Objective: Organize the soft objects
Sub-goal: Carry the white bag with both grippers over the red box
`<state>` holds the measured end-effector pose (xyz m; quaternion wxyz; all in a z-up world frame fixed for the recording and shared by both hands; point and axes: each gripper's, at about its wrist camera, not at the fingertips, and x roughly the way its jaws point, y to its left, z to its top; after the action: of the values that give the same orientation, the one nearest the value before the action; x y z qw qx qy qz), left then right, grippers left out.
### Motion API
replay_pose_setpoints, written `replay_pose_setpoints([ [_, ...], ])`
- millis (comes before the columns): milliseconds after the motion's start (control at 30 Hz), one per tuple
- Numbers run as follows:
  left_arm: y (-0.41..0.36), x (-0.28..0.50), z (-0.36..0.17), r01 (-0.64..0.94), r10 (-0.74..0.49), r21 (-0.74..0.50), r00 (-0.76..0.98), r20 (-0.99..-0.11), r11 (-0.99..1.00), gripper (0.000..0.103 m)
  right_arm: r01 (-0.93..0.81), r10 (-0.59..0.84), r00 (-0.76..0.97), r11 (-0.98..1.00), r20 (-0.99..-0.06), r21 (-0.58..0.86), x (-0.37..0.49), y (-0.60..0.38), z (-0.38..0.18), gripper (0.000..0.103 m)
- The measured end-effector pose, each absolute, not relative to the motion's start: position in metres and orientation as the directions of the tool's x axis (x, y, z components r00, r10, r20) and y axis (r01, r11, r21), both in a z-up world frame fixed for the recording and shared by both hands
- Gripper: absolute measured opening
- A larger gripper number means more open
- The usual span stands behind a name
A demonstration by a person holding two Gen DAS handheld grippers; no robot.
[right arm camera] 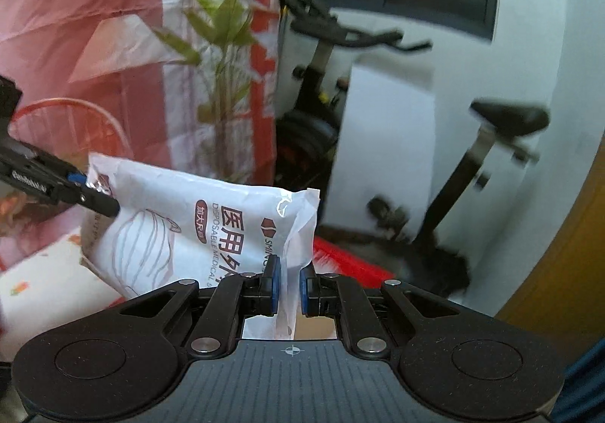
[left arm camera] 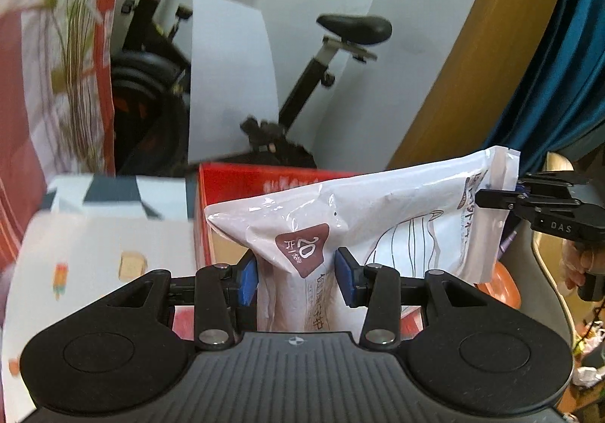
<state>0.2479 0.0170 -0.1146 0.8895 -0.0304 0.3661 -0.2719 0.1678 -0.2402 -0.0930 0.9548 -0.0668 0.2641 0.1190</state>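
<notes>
Holding between both tongs, the mask packet hangs in the air above the red box, with the patterned desk at nine o'clock of it. Judged light, soft and crinkly; the glossy film looks slippery, so flat sealed edges are the best places to pinch. Left tongs stand partly open, blue pads squeezing the bunched lower end. Right tongs are nearly closed, nipping the thin seal at the packet's three o'clock edge in the left view. Packet sags slightly between grips.
</notes>
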Motion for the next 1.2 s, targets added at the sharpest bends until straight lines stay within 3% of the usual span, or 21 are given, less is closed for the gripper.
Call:
replay_pose_setpoints([
  [167, -0.009, 0.266, -0.103, 0.457, -0.455, -0.156, 0.674, -0.582, 0.876, 0.044, -0.189, 0.065, 0.895, 0.951, -0.441, -0.243, 0.19, -0.236, -0.108, 0.01],
  [367, -0.04, 0.303, -0.117, 0.42, -0.369, -0.046, 0.734, -0.571, 0.907, 0.044, -0.124, 0.0, 0.926, 0.944, -0.378, -0.305, 0.227, -0.236, -0.157, 0.01],
  [767, -0.07, 0.376, -0.175, 0.385, -0.271, 0.046, 0.725, -0.633, 0.922, 0.042, -0.072, -0.085, 0.902, 0.937, -0.423, -0.342, 0.284, -0.229, -0.236, 0.01],
  [1200, -0.087, 0.399, -0.212, 0.438, -0.19, 0.13, 0.613, -0.767, 0.89, 0.042, -0.211, -0.054, 0.806, 0.905, -0.59, -0.371, 0.297, -0.218, -0.266, 0.011],
])
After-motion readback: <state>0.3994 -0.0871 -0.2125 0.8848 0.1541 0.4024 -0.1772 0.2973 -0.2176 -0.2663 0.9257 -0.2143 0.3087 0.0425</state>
